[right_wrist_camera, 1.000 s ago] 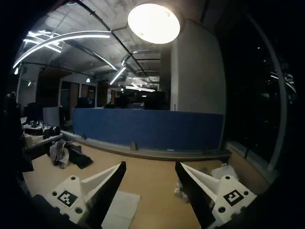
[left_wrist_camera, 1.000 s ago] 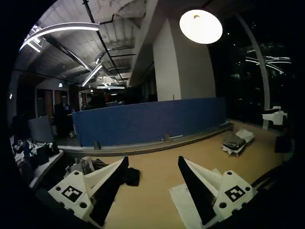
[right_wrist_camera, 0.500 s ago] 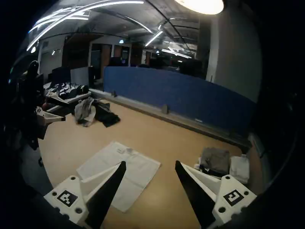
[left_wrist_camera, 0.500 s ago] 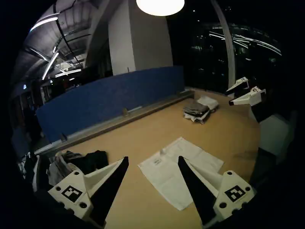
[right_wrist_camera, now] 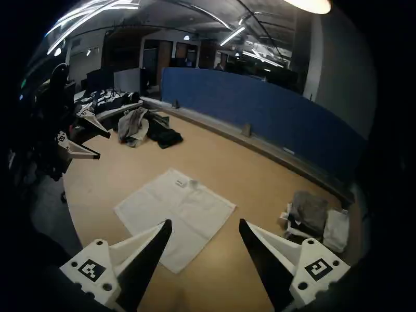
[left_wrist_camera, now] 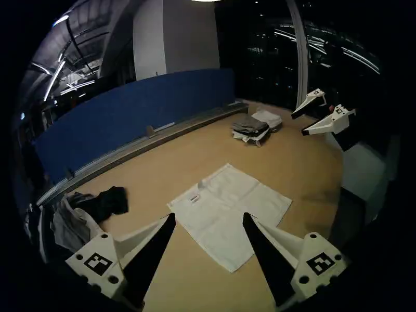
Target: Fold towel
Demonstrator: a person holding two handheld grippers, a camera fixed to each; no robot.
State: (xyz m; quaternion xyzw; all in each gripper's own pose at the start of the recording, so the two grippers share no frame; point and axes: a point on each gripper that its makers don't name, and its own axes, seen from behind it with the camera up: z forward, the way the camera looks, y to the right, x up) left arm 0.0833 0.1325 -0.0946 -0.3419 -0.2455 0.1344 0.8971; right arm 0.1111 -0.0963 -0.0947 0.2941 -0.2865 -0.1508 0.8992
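Jaws spread wide on both the left gripper (left_wrist_camera: 208, 216) and the right gripper (right_wrist_camera: 204, 222), nothing held. A second ago we see ceiling and divider. Now both cameras pitch down and the towel (left_wrist_camera: 229, 208) sits larger and closer under us. We read this as the approach, with no grasp yet and folding not started.

The towel lies flat and unfolded mid-table (left_wrist_camera: 296, 161), small tag near its far edge, its near edge just ahead of both grippers, which come at it from opposite sides. Bare wood rings it on every side, so there is room to sweep a corner over. The folded stack (left_wrist_camera: 252, 127) is well apart, the clothes pile (left_wrist_camera: 88, 208) too, near the blue divider (left_wrist_camera: 130, 119). The table's curved edge runs close below us.
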